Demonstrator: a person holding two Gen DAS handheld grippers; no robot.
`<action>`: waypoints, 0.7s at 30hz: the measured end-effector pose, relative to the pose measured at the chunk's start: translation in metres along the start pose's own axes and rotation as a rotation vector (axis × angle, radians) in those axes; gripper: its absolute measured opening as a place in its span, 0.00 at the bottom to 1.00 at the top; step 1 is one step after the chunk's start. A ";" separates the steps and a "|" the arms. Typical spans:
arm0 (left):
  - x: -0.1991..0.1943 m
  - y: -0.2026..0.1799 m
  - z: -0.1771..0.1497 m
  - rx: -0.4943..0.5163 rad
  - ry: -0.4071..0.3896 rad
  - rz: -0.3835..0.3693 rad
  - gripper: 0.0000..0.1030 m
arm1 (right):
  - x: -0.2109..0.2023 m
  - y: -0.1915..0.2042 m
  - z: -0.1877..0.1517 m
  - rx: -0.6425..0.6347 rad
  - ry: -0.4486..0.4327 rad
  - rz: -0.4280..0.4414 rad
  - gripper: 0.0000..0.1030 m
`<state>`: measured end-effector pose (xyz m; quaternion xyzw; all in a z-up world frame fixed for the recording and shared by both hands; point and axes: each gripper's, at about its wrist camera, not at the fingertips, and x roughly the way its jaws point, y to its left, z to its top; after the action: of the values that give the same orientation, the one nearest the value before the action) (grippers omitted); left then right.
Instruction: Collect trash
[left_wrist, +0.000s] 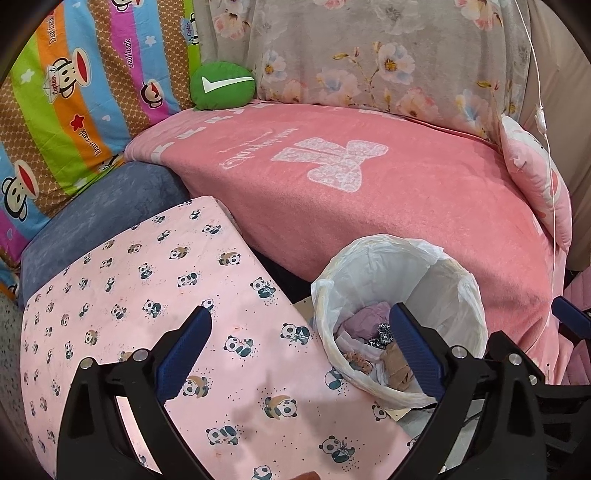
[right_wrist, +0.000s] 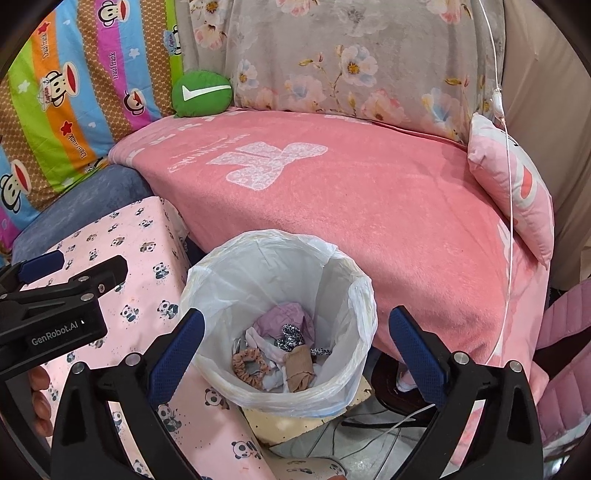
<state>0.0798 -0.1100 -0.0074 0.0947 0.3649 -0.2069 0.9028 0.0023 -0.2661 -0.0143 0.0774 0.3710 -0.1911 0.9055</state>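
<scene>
A round bin with a white plastic liner (right_wrist: 354, 295) stands on the floor between the pink bed and a panda-print surface; it also shows in the left wrist view (left_wrist: 465, 295). Inside lie crumpled trash pieces (right_wrist: 288, 350): purple paper, a leopard scrunchie, a tan scrunchie and a brown wad. My right gripper (right_wrist: 295, 332) is open and empty, its blue fingers straddling the bin from above. My left gripper (left_wrist: 301, 332) is open and empty over the panda surface (left_wrist: 147, 295), its right finger (left_wrist: 417, 350) over the bin's near side.
A pink blanket (right_wrist: 369, 203) covers the bed behind the bin. A green pouch (right_wrist: 201, 94), a striped monkey-print quilt (right_wrist: 74, 92) and a floral pillow (right_wrist: 351, 66) lie at the back. A small pink cushion (right_wrist: 517, 195) and a white cable (right_wrist: 506, 184) are at right. Cables lie on the floor (right_wrist: 369, 435).
</scene>
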 end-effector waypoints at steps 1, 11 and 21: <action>0.000 0.000 0.000 0.001 -0.002 0.005 0.90 | -0.001 0.000 -0.001 -0.002 -0.002 -0.004 0.96; 0.000 -0.002 -0.004 0.003 0.000 0.013 0.90 | -0.002 0.000 -0.006 -0.002 0.000 -0.012 0.96; 0.002 -0.006 -0.010 0.007 0.030 -0.003 0.91 | -0.002 -0.001 -0.010 0.001 0.021 -0.021 0.96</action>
<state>0.0724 -0.1125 -0.0154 0.1005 0.3776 -0.2082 0.8966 -0.0059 -0.2640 -0.0197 0.0762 0.3813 -0.1999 0.8994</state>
